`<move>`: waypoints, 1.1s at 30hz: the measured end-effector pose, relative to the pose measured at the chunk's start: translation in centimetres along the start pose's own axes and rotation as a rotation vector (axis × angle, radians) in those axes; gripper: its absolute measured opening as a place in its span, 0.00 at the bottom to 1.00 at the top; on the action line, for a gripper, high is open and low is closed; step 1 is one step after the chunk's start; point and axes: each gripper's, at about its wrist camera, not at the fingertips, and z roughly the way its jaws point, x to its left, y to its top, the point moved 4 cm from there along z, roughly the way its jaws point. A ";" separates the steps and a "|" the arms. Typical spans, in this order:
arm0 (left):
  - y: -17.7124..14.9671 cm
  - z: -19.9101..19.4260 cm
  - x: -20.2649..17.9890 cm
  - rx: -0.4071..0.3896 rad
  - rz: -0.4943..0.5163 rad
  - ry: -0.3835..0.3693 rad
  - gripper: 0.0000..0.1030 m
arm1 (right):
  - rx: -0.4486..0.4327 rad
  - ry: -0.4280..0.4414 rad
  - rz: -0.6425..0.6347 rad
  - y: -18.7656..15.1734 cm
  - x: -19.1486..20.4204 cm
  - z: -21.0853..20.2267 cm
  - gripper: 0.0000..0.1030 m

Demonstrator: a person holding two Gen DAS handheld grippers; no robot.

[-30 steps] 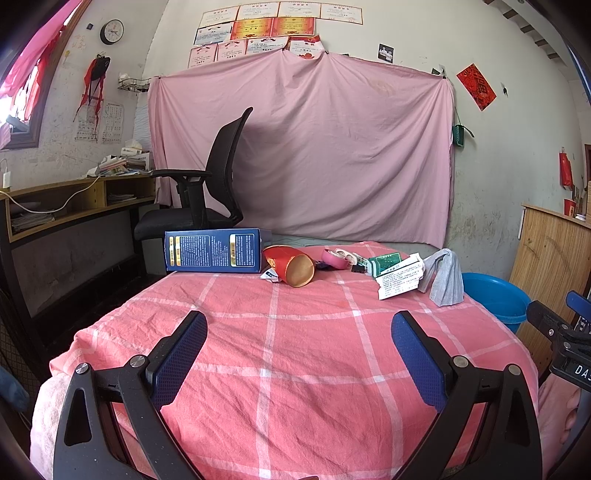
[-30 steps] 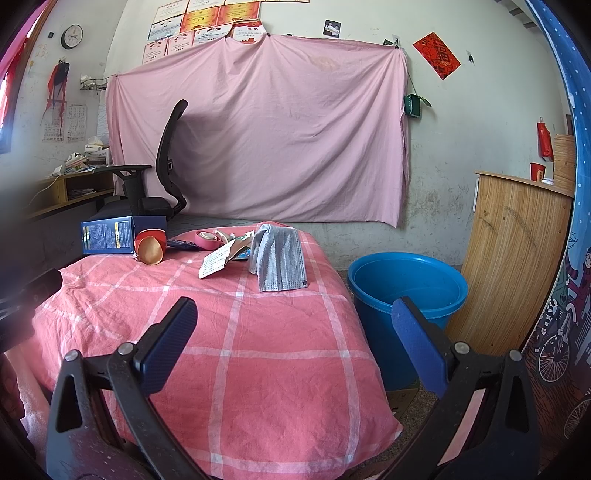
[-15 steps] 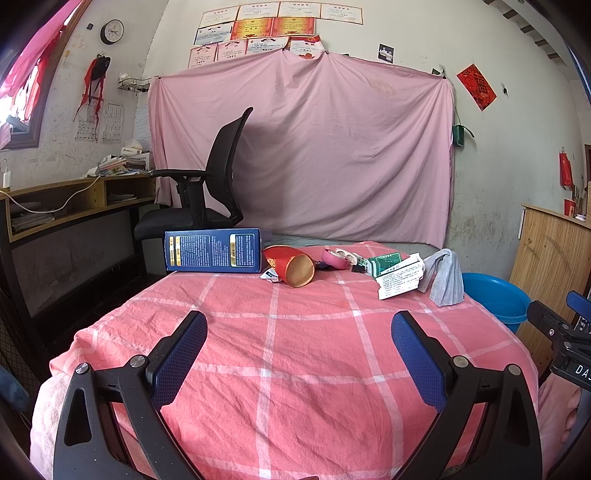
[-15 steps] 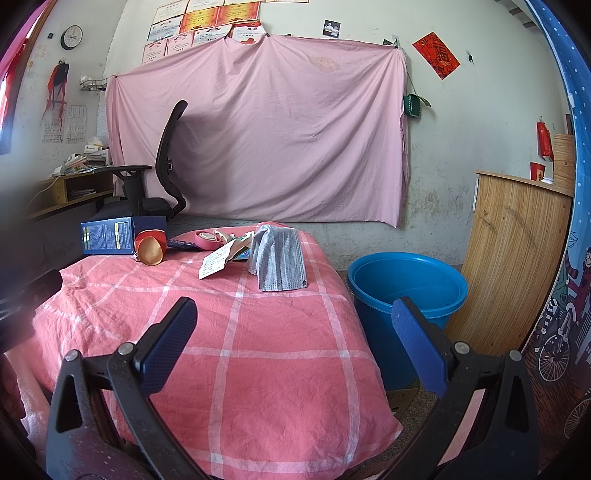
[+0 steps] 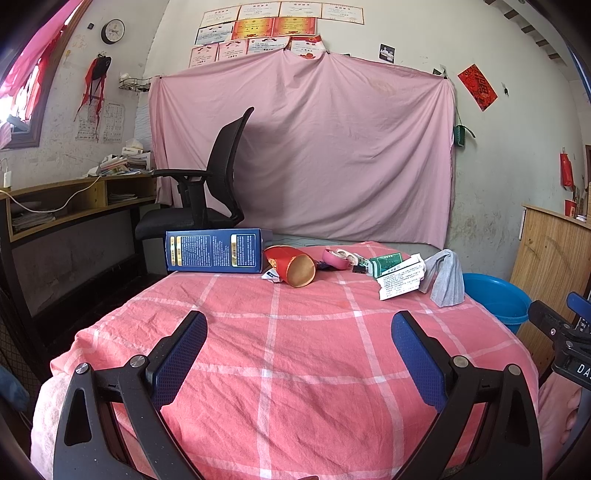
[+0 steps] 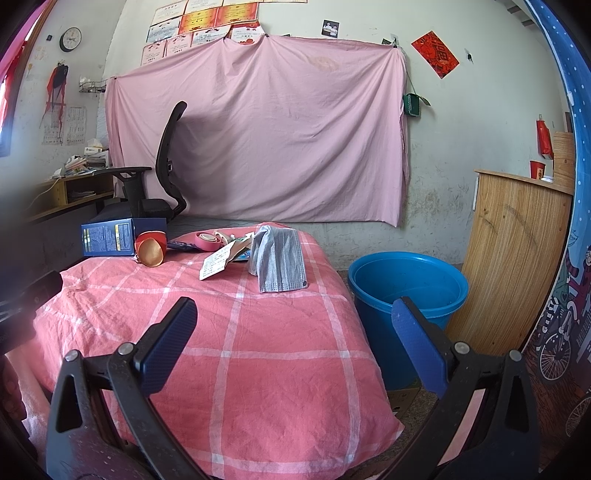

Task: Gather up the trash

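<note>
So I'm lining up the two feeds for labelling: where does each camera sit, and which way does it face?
Left wrist: sits on the left gripper, low at the near edge of the pink checked cloth, facing the trash row and blue box; its open fingers and part of the right gripper show.
Right wrist: sits on the right gripper, further right, facing the grey mask and blue bucket; its open fingers show.
Shared: the cloth, box, red cup, mask, bucket.

Little can be read. The letters "DA" are seen in white on the black gripper body point(image 5: 576, 363) at the right edge of the left view. Print on the blue box point(image 5: 216, 251), leaflet point(image 5: 400, 282) and wall certificates point(image 5: 273, 27) is too small.
</note>
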 end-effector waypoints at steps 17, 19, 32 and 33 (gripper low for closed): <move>5.8 4.5 -0.3 -0.098 -0.001 -0.004 0.95 | -0.132 0.025 0.008 6.6 -2.2 3.0 1.00; 6.7 5.3 -0.7 -0.119 0.007 -0.001 0.95 | -0.150 0.020 0.000 7.5 -2.5 3.5 1.00; 8.6 11.9 0.6 -0.076 -0.013 0.044 0.95 | -0.110 0.032 -0.018 9.7 -1.5 10.4 1.00; 8.4 12.4 0.8 -0.066 -0.012 0.050 0.95 | -0.094 0.031 -0.014 9.7 -1.5 11.0 1.00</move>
